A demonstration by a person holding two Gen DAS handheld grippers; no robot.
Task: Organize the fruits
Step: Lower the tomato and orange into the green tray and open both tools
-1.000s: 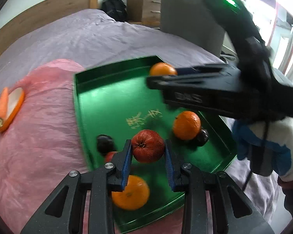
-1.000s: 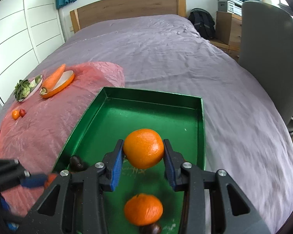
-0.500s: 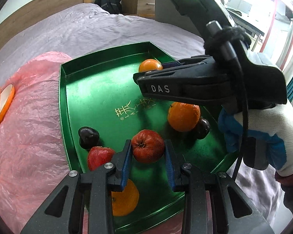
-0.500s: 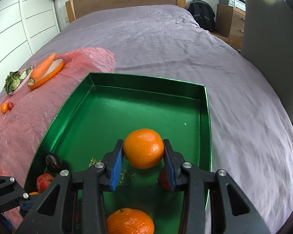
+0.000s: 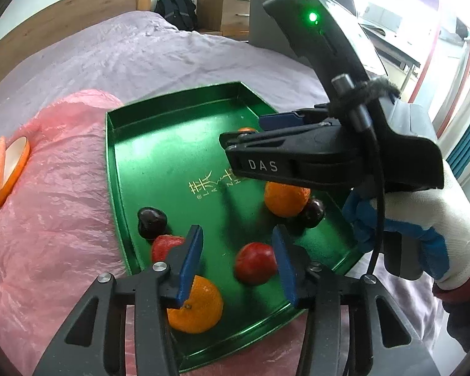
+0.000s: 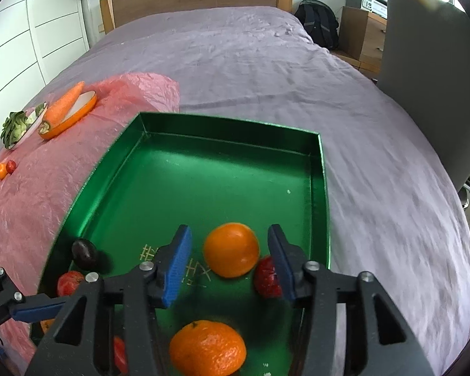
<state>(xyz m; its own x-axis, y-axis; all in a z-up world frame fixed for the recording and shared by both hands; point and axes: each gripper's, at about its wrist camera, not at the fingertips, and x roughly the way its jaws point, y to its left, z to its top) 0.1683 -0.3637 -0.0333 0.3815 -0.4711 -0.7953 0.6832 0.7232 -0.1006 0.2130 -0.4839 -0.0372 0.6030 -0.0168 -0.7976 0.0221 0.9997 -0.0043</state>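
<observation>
Green tray (image 6: 319,169) on bed holds oranges, red and dark fruits; my left claw (image 5: 238,264) just spread off red fruit (image 5: 255,266); right claw (image 6: 228,263) just spread, orange (image 6: 231,249) free between.

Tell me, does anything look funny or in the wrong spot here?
Yes. A small orange fruit and a tiny red one lie loose on the crinkly pink plastic sheet, far from the shiny green tray holding the other fruit.
</observation>
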